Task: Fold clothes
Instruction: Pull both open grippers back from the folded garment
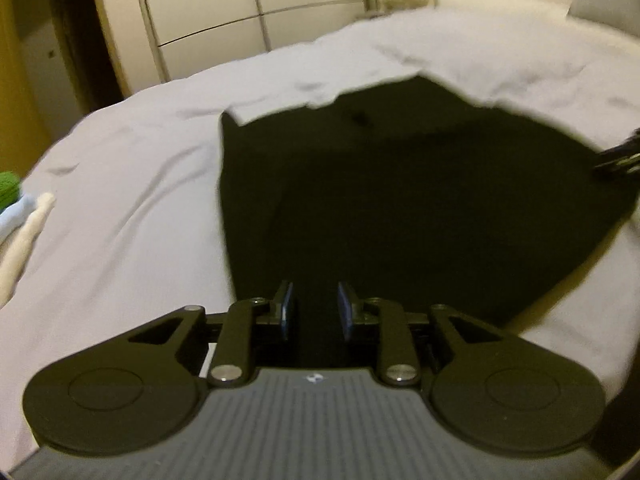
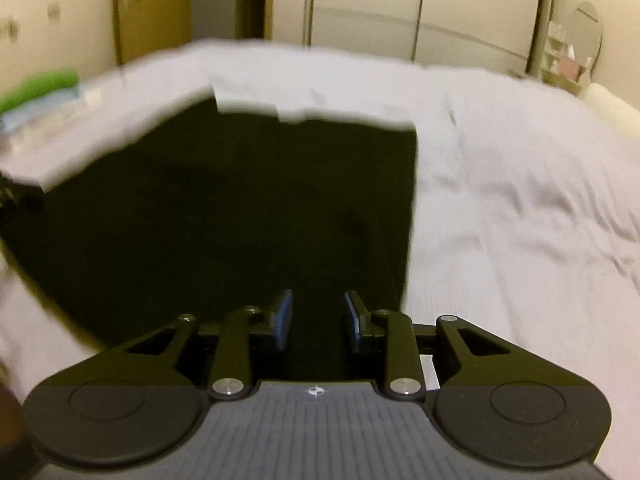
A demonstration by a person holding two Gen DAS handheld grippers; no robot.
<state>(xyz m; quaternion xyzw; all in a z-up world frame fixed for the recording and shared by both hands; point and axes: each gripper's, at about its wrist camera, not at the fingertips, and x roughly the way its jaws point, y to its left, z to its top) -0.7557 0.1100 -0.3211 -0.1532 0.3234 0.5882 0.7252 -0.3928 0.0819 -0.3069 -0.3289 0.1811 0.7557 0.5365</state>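
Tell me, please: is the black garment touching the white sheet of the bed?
Touching. The left wrist view shows the black garment lying flat on the white sheet, with no gap at its edges.

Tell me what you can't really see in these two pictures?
- Black garment: too dark and blurred in both views to tell what kind.
- Pile of clothes: cut off by the left wrist view's left edge, smeared in the right wrist view.
- Right gripper: only a sliver at the left wrist view's right edge.
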